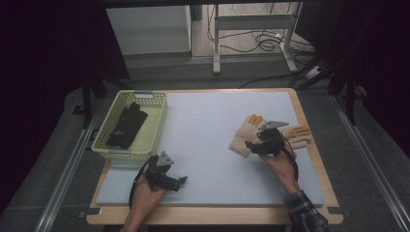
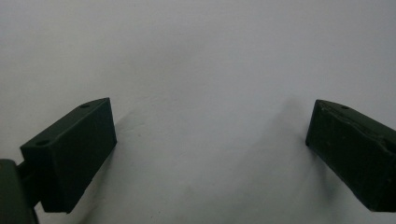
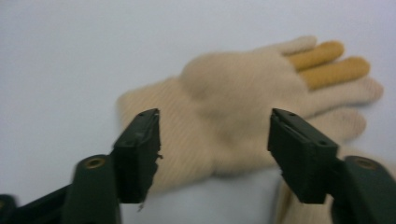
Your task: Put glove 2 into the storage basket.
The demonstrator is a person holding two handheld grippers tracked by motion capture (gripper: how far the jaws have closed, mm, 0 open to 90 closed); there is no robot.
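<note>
A pale grey foam mat is seen spread over a wooden table. At the right of the mat, a cream knitted glove with orange-yellow fingers is lying flat, and a second glove of the same knit is lying just beside it, partly hidden behind the right gripper. That gripper is held low over the wrist end of the first glove. In the right gripper view, the same glove is framed between the two black jaws, which are spread wide around the cuff and palm; nothing is clamped, and contact with the knit cannot be made out.

The left gripper is held by the left hand at the near left of the mat, well apart from the gloves. In the left gripper view its jaws are parted wide over bare mat.

At the far left, a pale yellow plastic lattice basket is set on the mat's edge, and dark folded fabric items are lying inside it.
</note>
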